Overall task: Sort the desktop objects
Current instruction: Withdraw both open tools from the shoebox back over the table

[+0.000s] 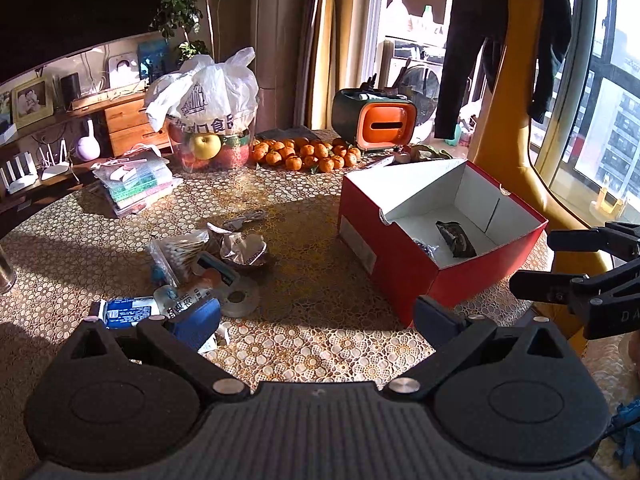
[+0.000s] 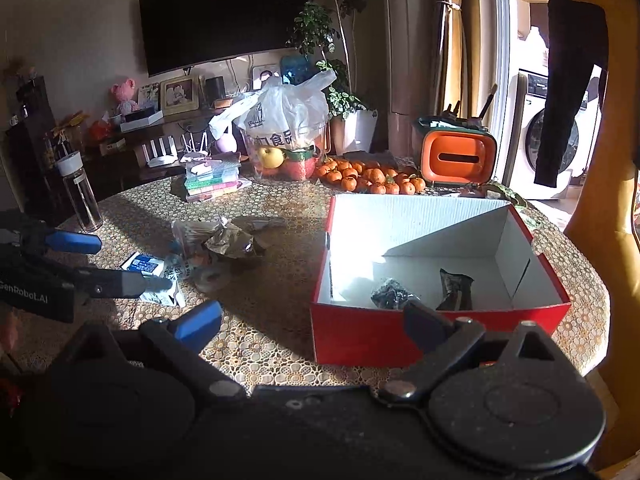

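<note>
A red cardboard box point(image 1: 400, 256) with a white inside stands open on the table, also in the right wrist view point(image 2: 360, 332). Two dark wrapped packets point(image 2: 456, 284) lie in it. A heap of small things lies left of it: a bag of cotton swabs point(image 1: 180, 250), crumpled foil wrappers point(image 1: 244, 246), a tape roll point(image 1: 240, 300), a blue and white packet point(image 1: 128, 312). My left gripper point(image 1: 316, 316) is open and empty, low over the table beside the heap. My right gripper point(image 2: 316, 320) is open and empty in front of the box.
A bag of apples point(image 1: 212, 120), several tangerines point(image 1: 308, 154), an orange tissue holder point(image 1: 380, 124) and stacked plastic cases point(image 1: 136, 182) stand at the table's far side. A glass bottle point(image 2: 80, 192) stands far left. A yellow chair back point(image 1: 516, 120) rises at right.
</note>
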`<state>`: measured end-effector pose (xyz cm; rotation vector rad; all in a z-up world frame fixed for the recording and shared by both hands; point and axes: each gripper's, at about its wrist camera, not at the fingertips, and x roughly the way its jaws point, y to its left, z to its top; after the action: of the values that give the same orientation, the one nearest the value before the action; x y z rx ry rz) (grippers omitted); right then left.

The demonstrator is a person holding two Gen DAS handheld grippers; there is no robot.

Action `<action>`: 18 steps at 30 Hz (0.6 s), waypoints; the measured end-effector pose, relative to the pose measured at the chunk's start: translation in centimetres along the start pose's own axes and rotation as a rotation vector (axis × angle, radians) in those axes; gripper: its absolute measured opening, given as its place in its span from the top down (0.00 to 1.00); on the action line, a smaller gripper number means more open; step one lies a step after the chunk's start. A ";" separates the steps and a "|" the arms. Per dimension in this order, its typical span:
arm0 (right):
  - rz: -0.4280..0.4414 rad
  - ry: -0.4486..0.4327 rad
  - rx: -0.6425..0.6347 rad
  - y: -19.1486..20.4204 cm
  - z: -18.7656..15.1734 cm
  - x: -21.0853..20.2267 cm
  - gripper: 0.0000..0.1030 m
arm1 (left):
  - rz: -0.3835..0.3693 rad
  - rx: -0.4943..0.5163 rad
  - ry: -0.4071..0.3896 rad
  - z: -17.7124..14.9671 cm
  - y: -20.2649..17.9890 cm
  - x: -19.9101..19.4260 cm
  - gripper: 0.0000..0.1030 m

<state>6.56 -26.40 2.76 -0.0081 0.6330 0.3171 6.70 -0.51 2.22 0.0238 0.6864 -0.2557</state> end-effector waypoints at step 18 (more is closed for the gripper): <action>0.116 -0.004 -0.078 5.8 0.8 4.6 0.06 | 0.140 -0.136 -0.029 -3.5 6.5 -0.8 0.00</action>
<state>8.82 -19.52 1.24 -0.0456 0.6181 0.4541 5.51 6.31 -0.42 -0.0613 0.6685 -0.0748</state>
